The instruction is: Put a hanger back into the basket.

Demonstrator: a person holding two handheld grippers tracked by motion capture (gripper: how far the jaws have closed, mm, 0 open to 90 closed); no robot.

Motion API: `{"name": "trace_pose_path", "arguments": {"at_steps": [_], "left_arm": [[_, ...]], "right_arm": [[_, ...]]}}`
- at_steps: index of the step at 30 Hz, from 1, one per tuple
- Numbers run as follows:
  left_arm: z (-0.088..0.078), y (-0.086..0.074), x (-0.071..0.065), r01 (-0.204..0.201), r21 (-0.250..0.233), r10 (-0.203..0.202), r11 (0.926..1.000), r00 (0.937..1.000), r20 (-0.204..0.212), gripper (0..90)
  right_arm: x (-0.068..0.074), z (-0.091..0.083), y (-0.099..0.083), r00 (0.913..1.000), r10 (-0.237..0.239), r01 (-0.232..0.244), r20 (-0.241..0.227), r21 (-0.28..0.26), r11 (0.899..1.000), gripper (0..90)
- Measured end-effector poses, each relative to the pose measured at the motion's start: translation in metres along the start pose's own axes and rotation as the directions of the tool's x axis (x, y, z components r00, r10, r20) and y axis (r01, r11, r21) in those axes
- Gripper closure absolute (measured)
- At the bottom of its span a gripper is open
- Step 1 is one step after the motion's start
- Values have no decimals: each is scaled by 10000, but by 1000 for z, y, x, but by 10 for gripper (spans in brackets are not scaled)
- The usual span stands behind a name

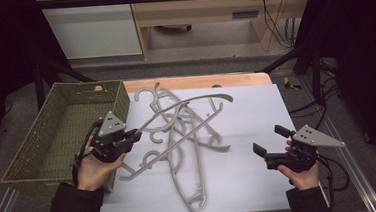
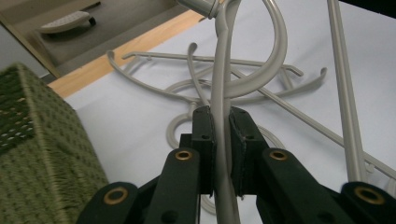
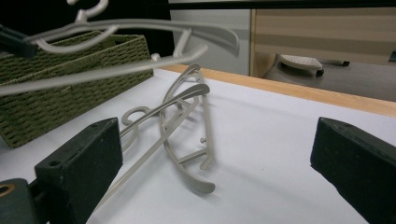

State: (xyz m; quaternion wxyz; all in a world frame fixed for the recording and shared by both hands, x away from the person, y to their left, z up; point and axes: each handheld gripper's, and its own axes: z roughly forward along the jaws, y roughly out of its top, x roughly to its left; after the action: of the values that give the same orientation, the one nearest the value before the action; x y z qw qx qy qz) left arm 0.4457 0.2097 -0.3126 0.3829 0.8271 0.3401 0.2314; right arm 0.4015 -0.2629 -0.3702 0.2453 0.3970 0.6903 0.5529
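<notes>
Several grey plastic hangers point(image 1: 183, 136) lie tangled on the white sheet point(image 1: 256, 111). My left gripper point(image 1: 135, 134) is shut on one grey hanger point(image 1: 195, 99), holding it by one arm so that it slants up over the pile. In the left gripper view the pads point(image 2: 205, 135) pinch that hanger's arm point(image 2: 219, 84), whose hook curves above. My right gripper point(image 1: 267, 139) stands open at the right of the sheet, nothing between its jaws. In the right gripper view point(image 3: 215, 135) the raised hanger point(image 3: 140, 23) hangs above the lying ones point(image 3: 187, 116).
A green woven basket point(image 1: 52, 130) stands at the left edge of the table, close beside my left hand; it also appears in the left gripper view point(image 2: 32, 154) and the right gripper view point(image 3: 56, 84). A wooden table edge point(image 1: 199, 81) runs along the back.
</notes>
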Motion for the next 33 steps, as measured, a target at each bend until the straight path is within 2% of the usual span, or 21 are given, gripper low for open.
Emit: {"name": "trace_pose_path", "arguments": {"at_steps": [3,5,6,12,14,22,25,29,33], "left_arm": [[-8,1,13,-48,37,49,10000,9998,-218,814],[-10,1,21,104,-42,-105,9999,9994,-343,814],[-12,1,27,29,99,-25,9999,9991,-431,814],[-18,-2,52,477,-41,-479,9989,9947,-906,814],[-22,-2,60,420,77,-410,9991,9942,-998,813],[-34,-7,91,633,66,-617,9980,9869,-1489,813],[-38,-11,103,856,-70,-855,9963,9823,-1664,814],[-43,-16,114,982,-186,-999,9950,9775,-1859,813],[-49,-19,122,937,-341,-987,9950,9735,-2061,813]], "right_arm": [[0,1,-1,10000,-47,47,-4,71,10000,24],[0,2,-1,10000,-50,50,-1,80,10000,24],[0,3,-1,10000,-43,43,-2,59,10000,24],[1,4,-1,10000,-42,43,-27,124,9999,24],[0,4,-1,10000,-34,35,-38,164,9999,24],[0,4,-2,10000,-6,6,-16,151,9999,24],[0,4,-2,10000,-26,26,-22,151,9999,24],[0,6,-3,10000,-17,17,-10,205,9998,24],[0,7,-3,10000,-23,23,-12,228,9997,24]]}}
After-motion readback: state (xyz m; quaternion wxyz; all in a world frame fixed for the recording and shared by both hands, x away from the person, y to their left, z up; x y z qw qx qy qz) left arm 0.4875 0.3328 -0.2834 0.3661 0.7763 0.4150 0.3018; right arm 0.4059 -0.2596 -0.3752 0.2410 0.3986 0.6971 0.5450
